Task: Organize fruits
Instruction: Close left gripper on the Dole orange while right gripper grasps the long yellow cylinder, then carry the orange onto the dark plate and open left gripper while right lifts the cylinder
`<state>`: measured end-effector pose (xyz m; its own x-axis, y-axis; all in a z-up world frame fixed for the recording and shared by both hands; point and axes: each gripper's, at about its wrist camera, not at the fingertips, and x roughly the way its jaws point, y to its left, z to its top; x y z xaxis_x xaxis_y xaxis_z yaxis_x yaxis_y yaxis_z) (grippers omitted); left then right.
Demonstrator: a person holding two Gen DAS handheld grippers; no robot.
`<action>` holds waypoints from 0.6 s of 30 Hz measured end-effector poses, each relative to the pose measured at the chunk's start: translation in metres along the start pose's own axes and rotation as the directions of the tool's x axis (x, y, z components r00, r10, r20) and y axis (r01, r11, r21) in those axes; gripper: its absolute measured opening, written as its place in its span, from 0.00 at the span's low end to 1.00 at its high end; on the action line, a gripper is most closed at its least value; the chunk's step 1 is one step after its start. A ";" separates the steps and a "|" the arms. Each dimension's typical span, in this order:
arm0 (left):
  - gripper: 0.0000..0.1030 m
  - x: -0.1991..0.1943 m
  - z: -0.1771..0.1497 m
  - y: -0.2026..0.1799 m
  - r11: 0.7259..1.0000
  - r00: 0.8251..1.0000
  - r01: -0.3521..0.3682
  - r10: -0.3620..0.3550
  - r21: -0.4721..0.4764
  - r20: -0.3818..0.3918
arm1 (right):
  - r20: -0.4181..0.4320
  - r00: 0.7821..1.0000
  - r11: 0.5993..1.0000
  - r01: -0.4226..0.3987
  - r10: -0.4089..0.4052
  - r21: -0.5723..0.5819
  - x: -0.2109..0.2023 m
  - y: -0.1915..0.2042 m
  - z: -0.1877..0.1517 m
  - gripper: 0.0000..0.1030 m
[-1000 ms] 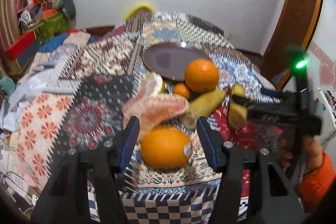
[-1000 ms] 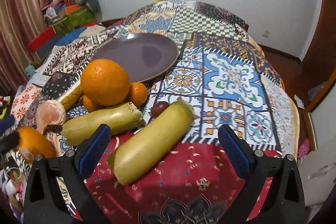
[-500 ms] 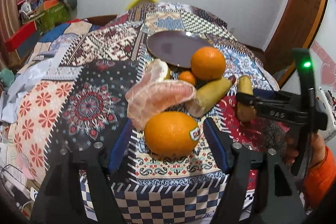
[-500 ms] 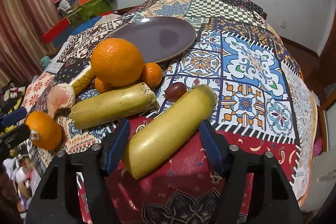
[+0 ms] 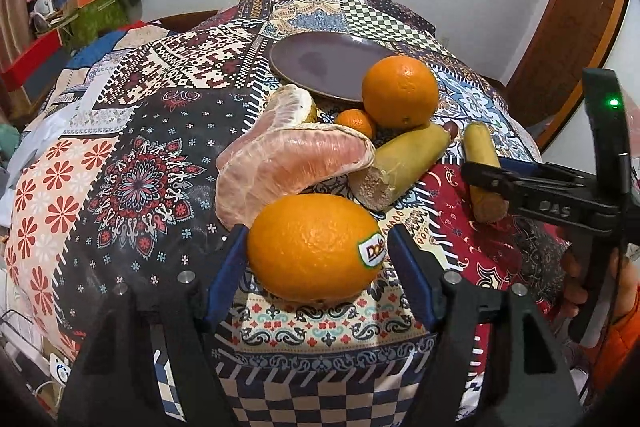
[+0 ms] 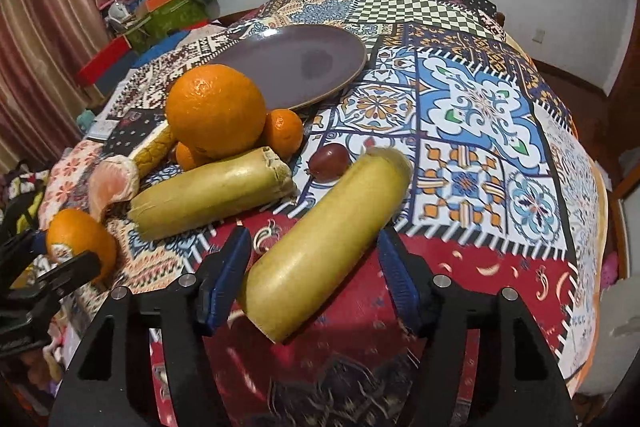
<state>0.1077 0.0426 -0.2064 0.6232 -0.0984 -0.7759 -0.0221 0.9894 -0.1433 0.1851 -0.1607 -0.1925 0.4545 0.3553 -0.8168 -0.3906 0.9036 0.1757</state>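
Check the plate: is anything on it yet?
Empty. The purple plate shows a bare surface in both views; the big orange and the other fruit sit on the cloth beside it.

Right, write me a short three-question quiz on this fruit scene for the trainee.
1. True or false: fruit already lies on the plate.
2. What colour is the small fruit between the far ends of the two cane pieces?
3. Which thing bears a sticker? A. the orange nearest the left wrist camera; B. the plate; C. one of the cane pieces.

Key: 1 false, the plate is bare. 2 dark red. 3 A.
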 end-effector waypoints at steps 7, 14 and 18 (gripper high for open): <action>0.63 -0.003 0.001 0.000 1.000 1.000 -0.010 0.010 0.003 0.012 | -0.003 1.000 1.000 0.025 -0.025 -0.015 -0.002 0.004 -0.006 0.48; 0.62 -0.011 0.006 -0.002 1.000 1.000 0.007 -0.007 0.004 0.027 | -0.018 0.999 0.999 0.035 -0.035 -0.030 -0.030 -0.020 -0.024 0.34; 0.62 -0.015 0.011 -0.006 1.000 0.999 0.012 -0.012 0.010 0.042 | -0.030 0.999 0.999 0.026 -0.027 -0.026 -0.031 -0.027 -0.020 0.34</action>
<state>0.1069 0.0389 -0.1876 0.6559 -0.1061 -0.7473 -0.0064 0.9892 -0.1461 0.1657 -0.2010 -0.1829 0.4403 0.3234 -0.8376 -0.3991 0.9061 0.1400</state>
